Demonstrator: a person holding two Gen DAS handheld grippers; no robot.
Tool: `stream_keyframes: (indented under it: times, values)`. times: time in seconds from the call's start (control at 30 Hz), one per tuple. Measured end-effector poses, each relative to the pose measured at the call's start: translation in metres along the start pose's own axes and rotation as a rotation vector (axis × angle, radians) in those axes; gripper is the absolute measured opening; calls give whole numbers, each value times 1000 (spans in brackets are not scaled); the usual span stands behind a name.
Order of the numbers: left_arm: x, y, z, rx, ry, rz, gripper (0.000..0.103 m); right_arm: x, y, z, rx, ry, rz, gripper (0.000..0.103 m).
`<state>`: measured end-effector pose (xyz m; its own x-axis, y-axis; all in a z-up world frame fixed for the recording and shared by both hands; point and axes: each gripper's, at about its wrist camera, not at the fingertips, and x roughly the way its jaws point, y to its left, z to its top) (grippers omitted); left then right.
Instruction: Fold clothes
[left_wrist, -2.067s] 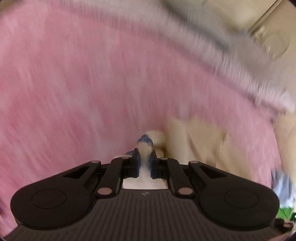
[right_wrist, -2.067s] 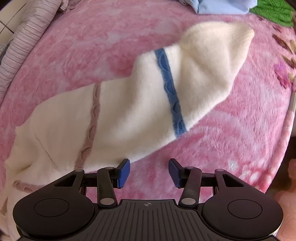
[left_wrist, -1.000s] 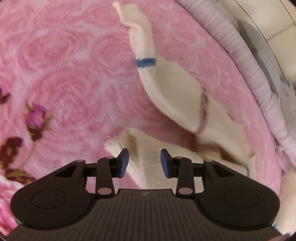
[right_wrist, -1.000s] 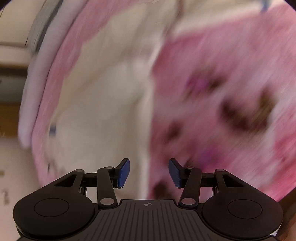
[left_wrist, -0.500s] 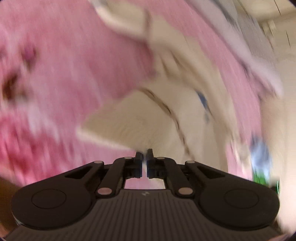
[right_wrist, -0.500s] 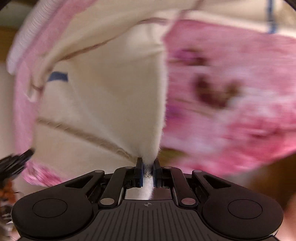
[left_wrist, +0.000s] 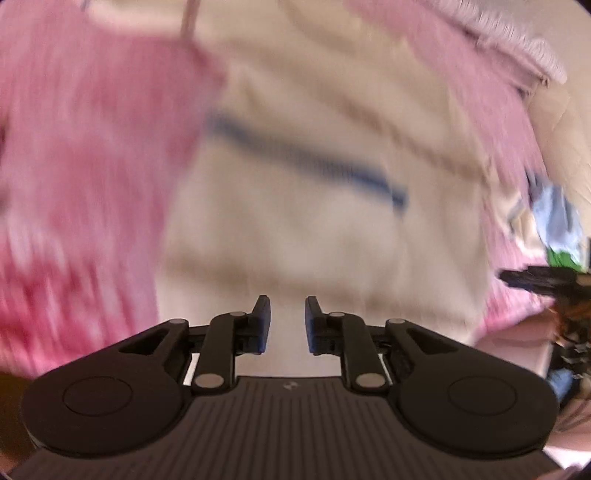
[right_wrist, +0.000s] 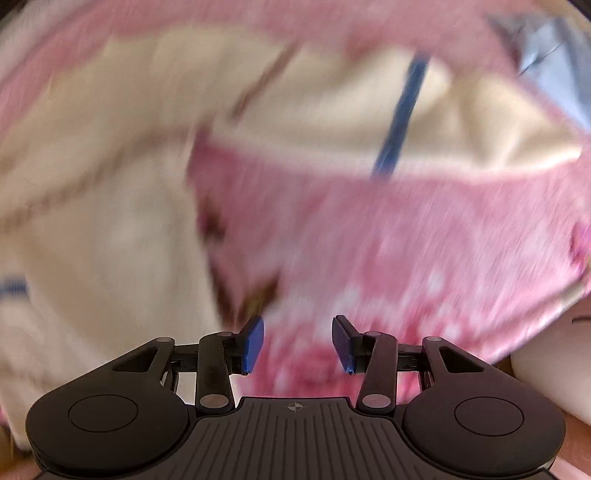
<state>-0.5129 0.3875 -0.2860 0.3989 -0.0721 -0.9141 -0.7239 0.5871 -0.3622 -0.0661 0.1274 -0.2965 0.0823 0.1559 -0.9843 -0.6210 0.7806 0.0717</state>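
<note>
A cream sweater (left_wrist: 314, 177) with a blue stripe (left_wrist: 306, 158) and a brown stripe lies spread on a pink floral blanket (left_wrist: 85, 155). Both views are blurred by motion. My left gripper (left_wrist: 287, 325) is open and empty, just above the sweater's near hem. In the right wrist view the sweater's body (right_wrist: 99, 206) fills the left and a sleeve with a blue band (right_wrist: 399, 118) stretches across the top. My right gripper (right_wrist: 297, 345) is open and empty over the pink blanket (right_wrist: 424, 251), just right of the sweater's edge.
A striped pale bedcover (left_wrist: 517, 44) runs along the far right edge of the bed. Light blue and green cloth (left_wrist: 557, 229) lies at the right. My other gripper (left_wrist: 543, 280) shows dark at the right edge. A grey fabric (right_wrist: 554, 48) lies top right.
Both grippers were shut on the sweater's hem half a second ago; both have opened and let it go. The sweater now lies flatter, with its body spread out.
</note>
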Motion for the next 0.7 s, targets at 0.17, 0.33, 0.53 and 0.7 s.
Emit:
stream_keyframes:
  times: [0.17,0.33,0.53,0.7]
  values:
    - [16,-15,92,177,-142,56,22,-8,6,81,-37,-178,47,45]
    - [47,-38,177,372,-245,135,24,6,30,135,-157,-259,77,45]
    - [88,-39,255,528,-268,205,31,45,68,183,-252,-289,130,45]
    - [126,-17,300,599,-224,272,37,85,89,227,-302,-328,163,45]
